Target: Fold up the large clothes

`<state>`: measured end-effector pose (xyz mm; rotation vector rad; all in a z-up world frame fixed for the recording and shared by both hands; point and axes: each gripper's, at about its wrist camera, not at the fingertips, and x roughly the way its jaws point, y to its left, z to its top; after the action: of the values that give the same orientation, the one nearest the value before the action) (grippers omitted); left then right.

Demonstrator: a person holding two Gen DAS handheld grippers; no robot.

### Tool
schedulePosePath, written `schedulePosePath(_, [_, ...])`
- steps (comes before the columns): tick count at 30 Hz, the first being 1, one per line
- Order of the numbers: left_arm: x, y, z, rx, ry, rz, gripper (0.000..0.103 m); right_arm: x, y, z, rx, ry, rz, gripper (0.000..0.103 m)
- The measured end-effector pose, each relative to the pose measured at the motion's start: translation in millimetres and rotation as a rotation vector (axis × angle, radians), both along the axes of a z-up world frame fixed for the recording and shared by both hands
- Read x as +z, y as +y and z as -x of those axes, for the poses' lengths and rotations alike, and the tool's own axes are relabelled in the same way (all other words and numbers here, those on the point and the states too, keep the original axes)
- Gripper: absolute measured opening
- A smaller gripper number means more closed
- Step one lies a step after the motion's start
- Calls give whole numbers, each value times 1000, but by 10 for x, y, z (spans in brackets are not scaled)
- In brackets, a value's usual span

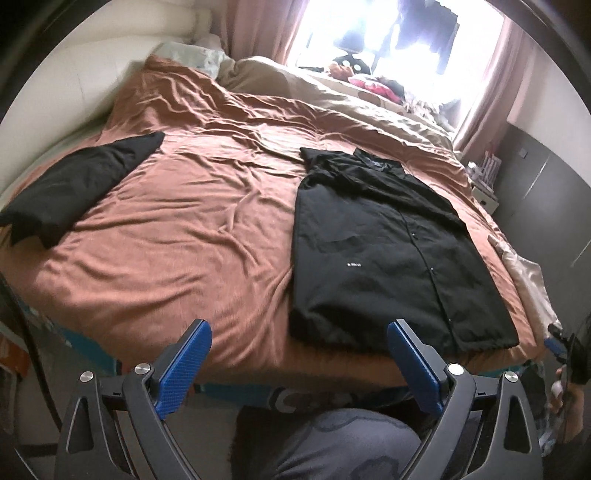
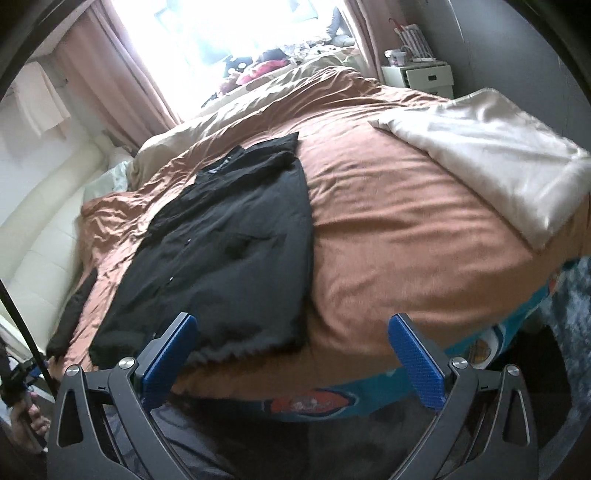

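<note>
A black jacket (image 1: 388,251) lies flat on the brown bed cover (image 1: 184,221), near the foot edge of the bed, with its collar toward the window (image 1: 399,33) and its hem toward the camera. Its sleeves seem folded in over the body, so the shape is a long rectangle. The left gripper (image 1: 299,332) is held just before the bed edge, its blue fingers (image 1: 184,365) spread wide, holding nothing. The right gripper (image 2: 291,328) is also spread wide and empty, above the bed edge; its left finger is in front of the hem of the jacket (image 2: 229,251). A second black garment (image 1: 74,188) lies far to the left on the cover, well apart from the jacket. A pale folded blanket (image 2: 491,162) lies on the right corner of the bed.
</note>
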<state>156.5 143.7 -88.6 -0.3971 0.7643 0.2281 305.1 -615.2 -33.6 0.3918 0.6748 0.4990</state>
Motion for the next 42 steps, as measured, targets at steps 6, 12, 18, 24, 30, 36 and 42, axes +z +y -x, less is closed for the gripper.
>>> schedulePosePath(6, [-108, -123, 194, 20, -19, 34, 91, -212, -225, 274, -6, -20, -65, 103])
schedulePosePath(12, [-178, -94, 290, 34, -31, 68, 84, -352, -398, 382, -5, 2, -114, 103])
schedulePosePath(18, [-416, 34, 228, 49, -26, 151, 69, -439, -442, 322, -28, 19, -170, 103])
schedulePosePath(24, [-663, 199, -82, 51, -21, 245, 58, -570, -344, -26, -9, 59, -229, 102])
schedulePosePath(30, [-886, 265, -487, 15, -10, 294, 53, -739, -125, -439, 37, 122, -313, 83])
schedulePosePath(36, [-1063, 324, -814, -20, 12, 315, 51, -803, 86, -782, 51, 156, -320, 83])
schedulePosePath(42, [-1131, 389, -1040, -54, -2, 362, 51, -799, 299, -975, 93, 177, -346, 75])
